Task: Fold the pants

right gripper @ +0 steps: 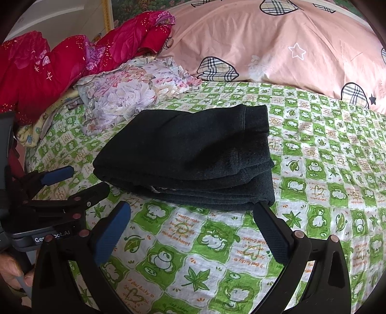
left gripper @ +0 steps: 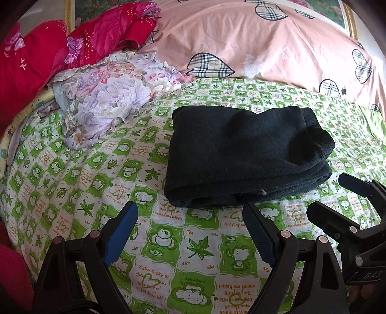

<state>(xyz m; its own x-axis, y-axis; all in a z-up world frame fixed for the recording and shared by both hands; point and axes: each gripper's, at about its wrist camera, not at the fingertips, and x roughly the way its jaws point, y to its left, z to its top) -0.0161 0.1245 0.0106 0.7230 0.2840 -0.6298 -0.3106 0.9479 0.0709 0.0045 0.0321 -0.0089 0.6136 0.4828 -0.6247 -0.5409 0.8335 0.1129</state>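
Observation:
The dark green-black pants (left gripper: 243,157) lie folded into a thick stack on the green and white patterned bedsheet (left gripper: 154,241). They also show in the right wrist view (right gripper: 188,157). My left gripper (left gripper: 190,212) is open and empty, just short of the stack's near edge. My right gripper (right gripper: 193,212) is open and empty, its right fingertip (right gripper: 263,210) close to the stack's near right corner. The right gripper also shows in the left wrist view (left gripper: 337,193), and the left gripper in the right wrist view (right gripper: 82,181), both open beside the stack.
A crumpled floral cloth (left gripper: 108,99) lies left of the pants. Red bedding (left gripper: 60,48) is piled at the far left. A pink quilt (left gripper: 265,41) with plaid hearts runs along the back. A framed picture (left gripper: 347,17) hangs behind.

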